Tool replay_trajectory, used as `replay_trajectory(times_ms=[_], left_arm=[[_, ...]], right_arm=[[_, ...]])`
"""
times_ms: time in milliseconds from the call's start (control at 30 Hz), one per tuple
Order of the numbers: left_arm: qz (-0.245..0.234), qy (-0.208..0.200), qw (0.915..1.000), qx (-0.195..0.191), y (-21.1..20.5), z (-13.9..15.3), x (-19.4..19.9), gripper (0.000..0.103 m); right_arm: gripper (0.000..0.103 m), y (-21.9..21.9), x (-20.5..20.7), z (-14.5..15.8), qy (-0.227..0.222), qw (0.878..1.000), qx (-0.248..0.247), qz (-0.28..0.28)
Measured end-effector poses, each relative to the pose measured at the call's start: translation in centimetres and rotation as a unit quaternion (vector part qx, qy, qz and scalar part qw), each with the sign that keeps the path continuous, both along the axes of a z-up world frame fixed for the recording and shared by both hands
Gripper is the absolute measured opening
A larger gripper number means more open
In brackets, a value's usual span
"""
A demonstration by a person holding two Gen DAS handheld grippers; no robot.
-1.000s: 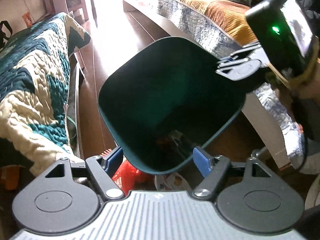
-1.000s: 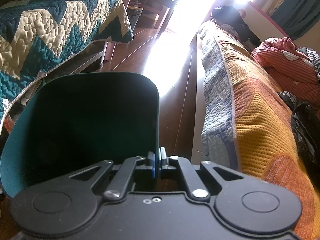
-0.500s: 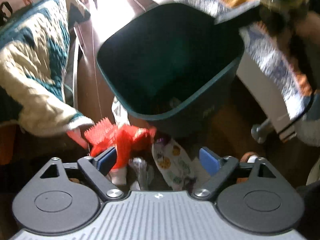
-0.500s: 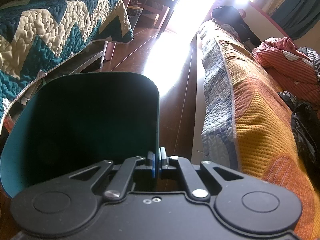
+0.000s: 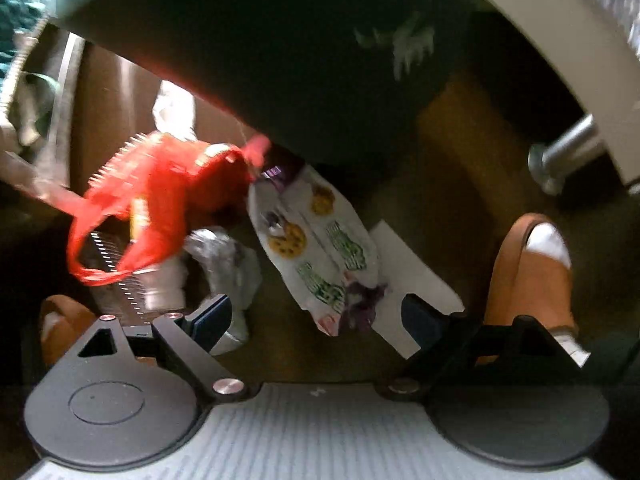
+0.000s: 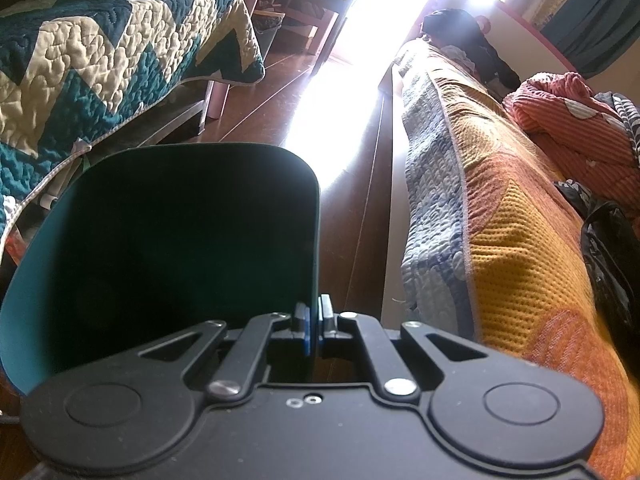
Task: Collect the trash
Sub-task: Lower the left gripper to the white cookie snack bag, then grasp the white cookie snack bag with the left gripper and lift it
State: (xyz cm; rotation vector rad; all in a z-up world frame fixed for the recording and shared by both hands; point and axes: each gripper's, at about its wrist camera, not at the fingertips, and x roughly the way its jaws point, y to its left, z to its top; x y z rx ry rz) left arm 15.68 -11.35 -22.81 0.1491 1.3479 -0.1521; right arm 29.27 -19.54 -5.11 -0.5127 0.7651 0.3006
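Note:
My right gripper is shut on the rim of the dark green trash bin and holds it tilted off the floor. In the left wrist view the bin's underside fills the top. Below it on the floor lie a red net bag, a white cookie wrapper, a crumpled silver wrapper and a white sheet of paper. My left gripper is open and empty, just above the cookie wrapper.
A bed with a teal and cream zigzag quilt stands left, a bed with an orange and blue cover right, wooden floor between. A foot in an orange slipper and a metal bed leg are right of the trash.
My left gripper has dropped and tipped down from the bin's opening to the trash on the floor. The right gripper and the bin have stayed put.

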Motion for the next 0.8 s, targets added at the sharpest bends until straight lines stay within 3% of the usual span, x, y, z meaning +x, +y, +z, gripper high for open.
replay_trajectory(times_ms=[300,533,700,767,800], left_arm=[[-0.026,0.041,0.9986,0.023,-1.8,-6.1,1.2,0.092],[-0.059,0.041,0.9969,0.032,-3.1,-8.8,1.8,0.091],[-0.067,0.054,0.9958,0.031,-3.2,-10.0,2.2,0.072],[-0.072,0.06,0.9953,0.028,-3.1,-10.4,2.3,0.054],[-0.075,0.059,0.995,0.026,-3.1,-10.4,2.2,0.05]], right_arm=[[0.004,-0.2,0.0,0.1,0.006,1.0,0.004,-0.003],[0.004,-0.2,0.1,0.0,0.005,1.0,0.003,-0.005],[0.004,-0.6,0.2,0.1,0.012,1.0,0.011,-0.01],[0.004,-0.7,0.3,0.0,0.013,1.0,0.011,-0.014],[0.004,-0.8,0.4,0.0,0.014,1.0,0.01,-0.015]])
